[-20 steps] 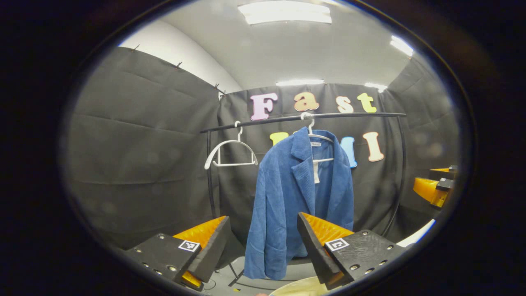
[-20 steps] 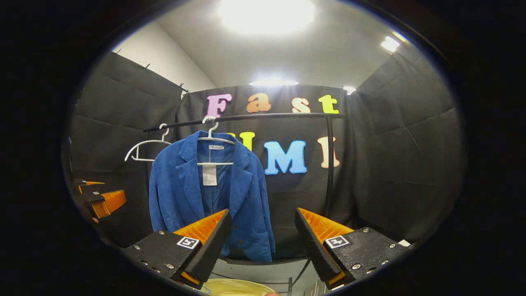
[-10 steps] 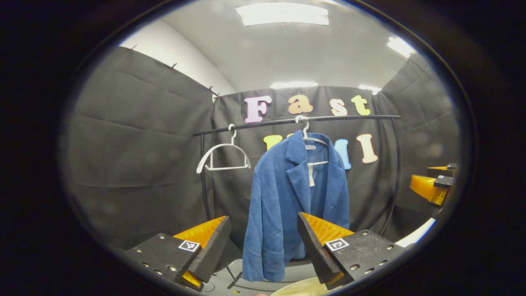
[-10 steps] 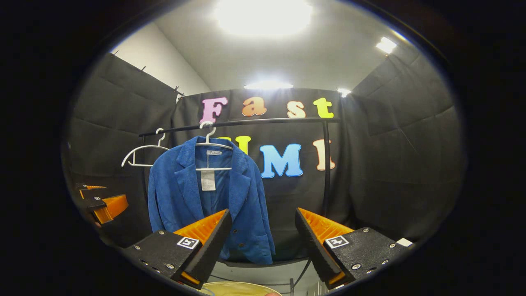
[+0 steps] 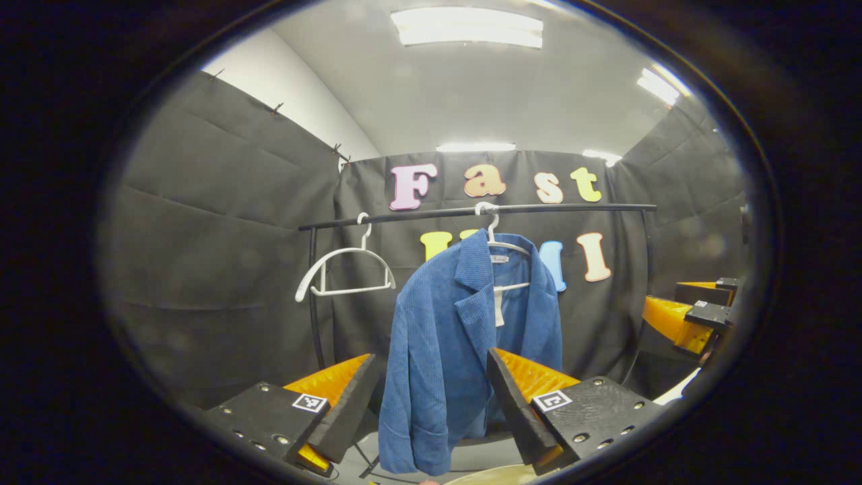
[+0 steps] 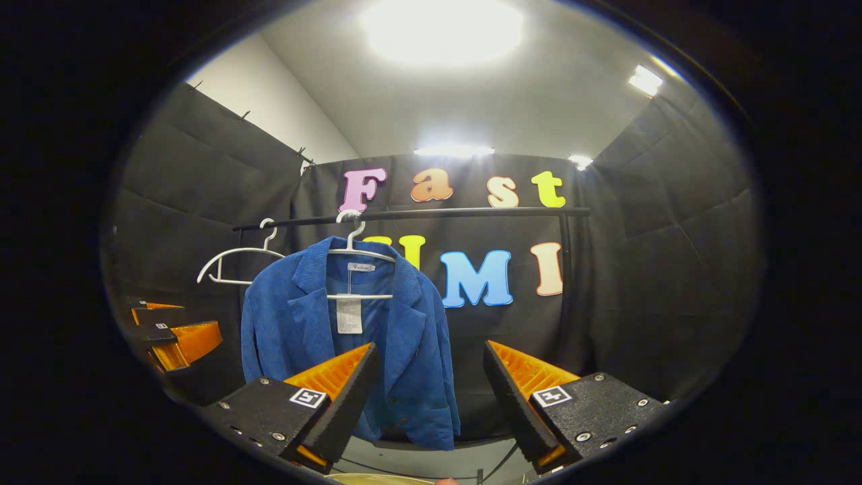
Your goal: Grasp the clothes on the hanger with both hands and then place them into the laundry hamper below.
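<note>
Black cloth walls all round this booth, strip lights overhead, and a black garment rail [image 5: 471, 212] running across the back. We've got a blue corduroy jacket [image 5: 458, 343] hanging on a white hanger [image 6: 353, 249] from that rail, front open, with a paper tag dangling inside the collar. Beside it on the same rail is a second, bare white hanger [image 5: 343, 269].

Our left gripper [image 5: 431, 397] is spread wide with nothing between its fingers, well short of the jacket and pointing at its lower half. Our right gripper [image 6: 427, 391] is the same story: fingers apart, holding nothing, with the jacket off to its left. In the left gripper view the right gripper also pokes in at the far right edge.

A pale curved rim at the bottom of both views is probably the laundry hamper [image 5: 491, 475], sitting below and in front of the jacket, though too little of it shows to be sure.

So we'd say we're on the approach, nothing grasped yet. Stuff that could go sideways from here, as we see it:

- Pinching only a thin fold of one lapel, so the heavy cloth slides out once lifted.
- Pulling straight down instead of up and off the shoulders, which drags the hanger along or unhooks it from the rail.
- Bumping the bare hanger with the left gripper and setting it swinging into the way.
- Letting go too early so a sleeve drapes over the hamper edge.
</note>
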{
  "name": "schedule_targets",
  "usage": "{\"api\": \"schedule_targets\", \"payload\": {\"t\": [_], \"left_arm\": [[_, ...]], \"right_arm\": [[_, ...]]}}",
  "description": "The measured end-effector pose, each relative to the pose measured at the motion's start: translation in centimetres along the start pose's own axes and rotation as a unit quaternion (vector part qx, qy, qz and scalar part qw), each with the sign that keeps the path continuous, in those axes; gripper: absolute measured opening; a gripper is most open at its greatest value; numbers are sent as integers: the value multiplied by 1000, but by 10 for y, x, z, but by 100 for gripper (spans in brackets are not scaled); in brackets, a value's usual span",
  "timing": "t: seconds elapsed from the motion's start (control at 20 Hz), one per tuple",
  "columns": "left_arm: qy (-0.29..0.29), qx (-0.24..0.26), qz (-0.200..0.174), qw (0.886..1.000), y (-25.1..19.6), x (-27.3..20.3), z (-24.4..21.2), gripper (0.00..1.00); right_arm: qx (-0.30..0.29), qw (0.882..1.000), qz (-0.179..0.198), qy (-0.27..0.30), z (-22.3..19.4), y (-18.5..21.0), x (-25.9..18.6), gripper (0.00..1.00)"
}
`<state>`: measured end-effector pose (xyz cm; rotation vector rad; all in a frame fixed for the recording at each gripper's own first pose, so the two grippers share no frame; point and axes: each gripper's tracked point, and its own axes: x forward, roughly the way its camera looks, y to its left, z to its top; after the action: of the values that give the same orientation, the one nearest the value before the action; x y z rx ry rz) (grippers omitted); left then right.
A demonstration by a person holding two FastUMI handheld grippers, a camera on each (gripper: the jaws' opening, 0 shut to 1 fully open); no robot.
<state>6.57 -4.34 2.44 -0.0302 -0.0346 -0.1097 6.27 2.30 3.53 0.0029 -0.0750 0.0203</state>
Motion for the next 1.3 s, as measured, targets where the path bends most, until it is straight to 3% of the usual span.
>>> {"api": "schedule_targets", "payload": {"t": [0.55,1.05,1.3], "left_arm": [[-4,27,59,998,-50,87,10,94],[17,50,96,994,-70,161,-10,94],[39,56,119,991,-67,187,-32,94]], "right_arm": [[38,996,80,22,-7,-16,133,96],[38,988,142,42,-38,21,214,95],[29,986,151,58,-60,37,237,95]]}}
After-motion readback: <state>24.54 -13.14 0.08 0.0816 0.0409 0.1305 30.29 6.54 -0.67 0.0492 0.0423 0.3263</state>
